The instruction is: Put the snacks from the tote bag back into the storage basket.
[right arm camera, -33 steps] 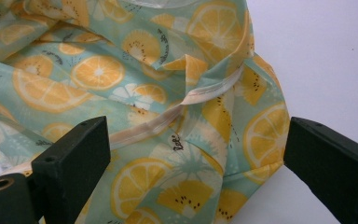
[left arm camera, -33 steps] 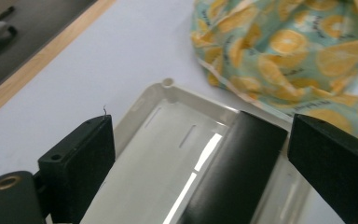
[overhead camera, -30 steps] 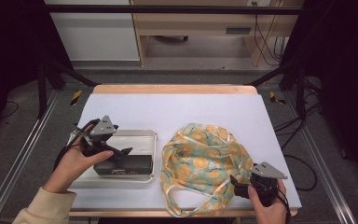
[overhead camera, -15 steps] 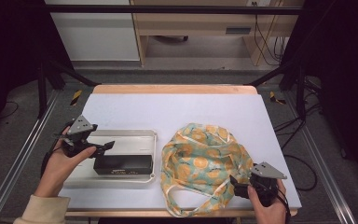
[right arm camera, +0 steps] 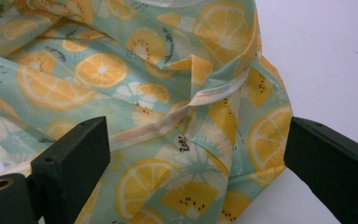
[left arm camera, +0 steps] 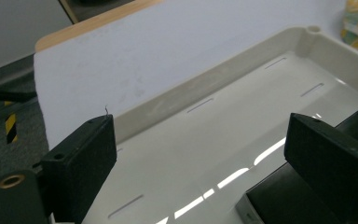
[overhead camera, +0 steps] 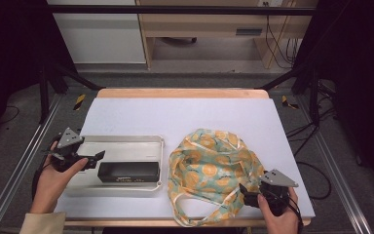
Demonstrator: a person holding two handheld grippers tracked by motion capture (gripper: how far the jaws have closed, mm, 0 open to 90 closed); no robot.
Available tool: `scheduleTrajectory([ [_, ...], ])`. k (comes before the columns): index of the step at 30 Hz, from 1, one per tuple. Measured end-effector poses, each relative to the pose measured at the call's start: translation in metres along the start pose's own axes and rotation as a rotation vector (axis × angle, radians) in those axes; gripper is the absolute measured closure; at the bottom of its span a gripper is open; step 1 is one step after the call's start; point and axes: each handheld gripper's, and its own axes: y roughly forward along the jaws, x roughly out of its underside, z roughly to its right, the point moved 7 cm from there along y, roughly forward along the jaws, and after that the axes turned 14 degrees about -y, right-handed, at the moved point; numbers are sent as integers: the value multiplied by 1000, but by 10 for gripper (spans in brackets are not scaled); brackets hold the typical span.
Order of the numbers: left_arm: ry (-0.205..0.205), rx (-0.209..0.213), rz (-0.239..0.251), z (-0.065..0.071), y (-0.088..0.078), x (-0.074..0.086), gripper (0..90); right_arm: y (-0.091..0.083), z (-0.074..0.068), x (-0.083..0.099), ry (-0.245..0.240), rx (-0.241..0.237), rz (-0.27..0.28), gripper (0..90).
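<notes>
A cream tray (overhead camera: 126, 140) lies on the left part of the white table, with a black box (overhead camera: 128, 171) lying along its near side. My left gripper (overhead camera: 93, 159) hovers open over the tray's left end, jaws pointing right toward the box. In the left gripper view the left gripper (left arm camera: 200, 154) frames the tray wall (left arm camera: 214, 84), and the box (left arm camera: 279, 196) sits by the right jaw. A fruit-print cloth bag (overhead camera: 214, 161) lies crumpled on the right. My right gripper (overhead camera: 247, 194) is open at its near right edge, its jaws (right arm camera: 196, 158) spanning a seam of the bag (right arm camera: 121, 70).
The table's wooden far edge (overhead camera: 180, 92) runs behind a bare white stretch (overhead camera: 185, 114). Metal frame rails (overhead camera: 19, 170) flank both sides. A bag handle loop (overhead camera: 195, 217) lies near the front edge. Cables (overhead camera: 316, 170) trail off to the right.
My left gripper has drawn back leftward from above the black box to the tray's left end. The right gripper and the bag have stayed put.
</notes>
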Motion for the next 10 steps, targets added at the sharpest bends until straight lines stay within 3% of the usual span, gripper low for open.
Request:
scheduleTrajectory([
  [7, -39, -43, -28, -12, 4, 15, 116, 0, -1, 0, -3, -1, -3, 69],
  [10, -47, -36, -30, -12, 5, 17, 122, 0, -1, 0, -3, -1, -3, 69],
])
